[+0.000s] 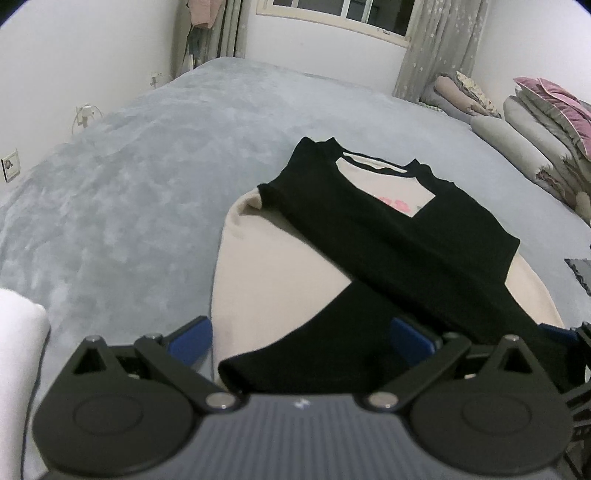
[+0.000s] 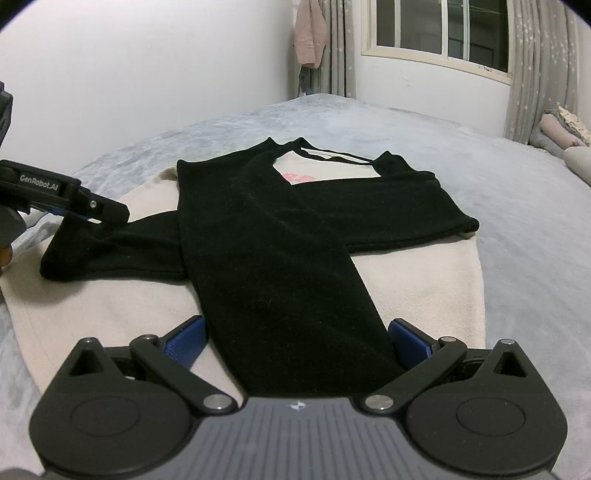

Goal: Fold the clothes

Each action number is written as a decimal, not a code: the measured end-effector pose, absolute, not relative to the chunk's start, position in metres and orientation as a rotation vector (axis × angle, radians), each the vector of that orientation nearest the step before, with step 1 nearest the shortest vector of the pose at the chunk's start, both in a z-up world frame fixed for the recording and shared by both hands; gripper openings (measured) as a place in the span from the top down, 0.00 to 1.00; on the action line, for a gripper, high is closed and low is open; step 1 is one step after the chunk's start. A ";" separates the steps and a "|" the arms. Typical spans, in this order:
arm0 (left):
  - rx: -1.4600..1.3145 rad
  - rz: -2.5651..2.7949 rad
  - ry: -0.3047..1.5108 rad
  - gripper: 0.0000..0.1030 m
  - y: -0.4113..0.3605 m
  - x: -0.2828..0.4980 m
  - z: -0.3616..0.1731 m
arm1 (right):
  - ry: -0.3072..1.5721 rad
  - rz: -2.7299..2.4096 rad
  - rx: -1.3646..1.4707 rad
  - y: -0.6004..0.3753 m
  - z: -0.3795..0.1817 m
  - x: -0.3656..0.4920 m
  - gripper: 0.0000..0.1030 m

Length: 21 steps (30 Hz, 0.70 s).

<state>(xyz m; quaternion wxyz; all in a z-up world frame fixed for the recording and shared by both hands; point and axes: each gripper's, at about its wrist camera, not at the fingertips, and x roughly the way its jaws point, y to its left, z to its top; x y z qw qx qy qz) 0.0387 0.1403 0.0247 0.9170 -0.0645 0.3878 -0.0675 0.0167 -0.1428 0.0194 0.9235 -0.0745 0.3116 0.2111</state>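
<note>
Grey plush bed (image 1: 155,177) filling most of both views, white walls behind, window (image 2: 443,29) with star-print curtains (image 1: 439,51) at the far end. Stacked pillows and folded bedding (image 1: 546,125) along the right edge of the bed. Pink garment (image 2: 310,33) hanging by the far corner. Wall socket (image 1: 10,164) low on the left wall. Cream sweatshirt with black sleeves (image 2: 280,236) lying flat near the middle of the bed, hem toward the cameras, neckline toward the window; pink print (image 2: 297,177) partly showing on the chest. Both black sleeves folded across the body, crossing: one running diagonally down toward the hem, the other lying roughly sideways under it with its cuff out past the left side. Left tool (image 1: 301,339) spread wide, blue pads either side of a black sleeve end that lies between them, not pinching it. Same left tool also visible from the right wrist camera, at left edge, low over the sideways sleeve near its cuff; contact with cloth unclear. Right tool (image 2: 297,338) likewise spread wide, blue pads flanking the end of the diagonal sleeve over the cream hem area, nothing clamped.
</note>
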 end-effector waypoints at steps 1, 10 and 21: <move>-0.133 -0.140 0.795 0.00 0.140 0.038 0.025 | 0.640 0.433 -0.153 -0.143 0.019 0.017 0.00; -0.082 -0.147 0.788 0.00 0.127 0.033 0.025 | 0.640 0.434 -0.152 -0.143 0.019 0.017 0.00; -0.049 -0.157 0.775 0.00 0.120 0.029 0.028 | 0.640 0.433 -0.151 -0.143 0.019 0.017 0.00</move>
